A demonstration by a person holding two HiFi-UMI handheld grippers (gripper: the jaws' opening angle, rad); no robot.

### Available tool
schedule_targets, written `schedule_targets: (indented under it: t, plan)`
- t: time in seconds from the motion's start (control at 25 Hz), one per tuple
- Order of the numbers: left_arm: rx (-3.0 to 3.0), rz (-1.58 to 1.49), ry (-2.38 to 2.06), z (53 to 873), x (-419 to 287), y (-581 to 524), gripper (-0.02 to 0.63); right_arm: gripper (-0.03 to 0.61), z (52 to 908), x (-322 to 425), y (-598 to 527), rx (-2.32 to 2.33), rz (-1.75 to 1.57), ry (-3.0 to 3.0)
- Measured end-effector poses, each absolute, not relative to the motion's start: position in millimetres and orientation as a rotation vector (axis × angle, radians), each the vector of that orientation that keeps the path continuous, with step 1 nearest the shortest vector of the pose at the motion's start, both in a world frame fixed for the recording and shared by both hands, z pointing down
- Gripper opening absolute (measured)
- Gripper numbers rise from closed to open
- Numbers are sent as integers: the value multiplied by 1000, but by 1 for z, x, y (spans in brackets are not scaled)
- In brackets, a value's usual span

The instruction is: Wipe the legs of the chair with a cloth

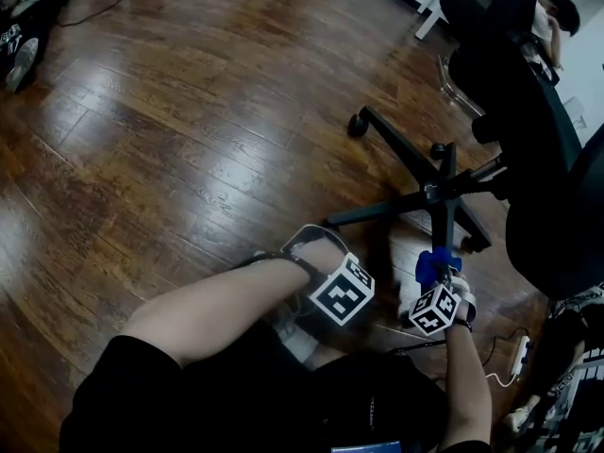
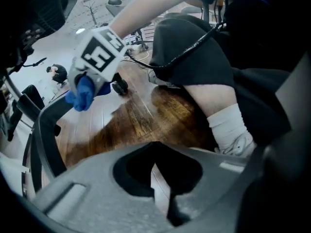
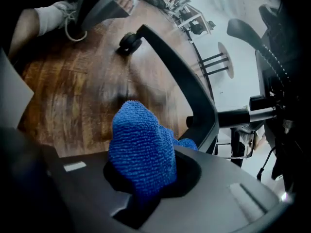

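1. Between the jaws of the right gripper [image 3: 141, 191] sits a blue cloth [image 3: 141, 147], clamped fast. It is bunched into a rounded hump that stands up out of the jaws, and its surface is a nubby, looped weave.
2. Beside it, the left gripper [image 2: 163, 191] has its jaws pressed together with nothing between them. Its body is matte grey plastic, and it points down at the floor [image 1: 189, 140] next to the person's white sock [image 2: 227, 125].
3. Each gripper carries a marker cube printed with blocky black-and-white squares. The left cube [image 1: 342, 293] and the right cube [image 1: 436, 310] sit side by side in the head view.
4. Just past the cloth runs a chair leg [image 3: 194, 96], a smooth black bar. In the right gripper view its long axis slants from a black caster [image 3: 129, 42] at upper left down to lower right, where it passes close behind the cloth. I cannot tell whether the two touch.
5. In the head view the cloth is held low, right in front of the person, at the near side of the black star base [image 1: 436, 192]. The legs of the base fan out flat over the floor from a central hub. One points away to the upper left, one points left toward the person's foot, and one points toward the person.
6. Above the base at the right edge hangs the black chair seat [image 1: 528, 130].
7. The floor is made of glossy brown wood planks that catch pale glare.
8. A white power strip [image 1: 519, 352] with its cable lies by the person's right side.
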State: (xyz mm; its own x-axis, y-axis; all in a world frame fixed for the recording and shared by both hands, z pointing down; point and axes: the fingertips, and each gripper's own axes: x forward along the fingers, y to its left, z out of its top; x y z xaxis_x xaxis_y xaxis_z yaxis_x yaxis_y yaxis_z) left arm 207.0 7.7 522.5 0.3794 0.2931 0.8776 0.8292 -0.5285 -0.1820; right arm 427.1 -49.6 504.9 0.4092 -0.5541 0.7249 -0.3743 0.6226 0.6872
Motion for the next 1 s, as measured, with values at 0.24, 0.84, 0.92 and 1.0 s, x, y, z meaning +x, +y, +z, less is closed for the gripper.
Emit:
schedule_targets:
  t: [0.24, 0.84, 0.92, 1.0]
  plan:
    - [-2171, -1077, -803, 504, 213, -11, 0, 58, 522, 421, 13, 951, -24, -1220]
    - [-2564, -1007, 101, 469, 215, -151, 299, 58, 527, 409, 16, 965, 110, -1260]
    - [-2575, -1071, 132, 484, 214, -160, 356, 58, 526, 409, 15, 968, 115, -1269]
    - [-2612, -1121, 109, 499, 215, -160, 356, 58, 526, 408, 14, 972, 115, -1278]
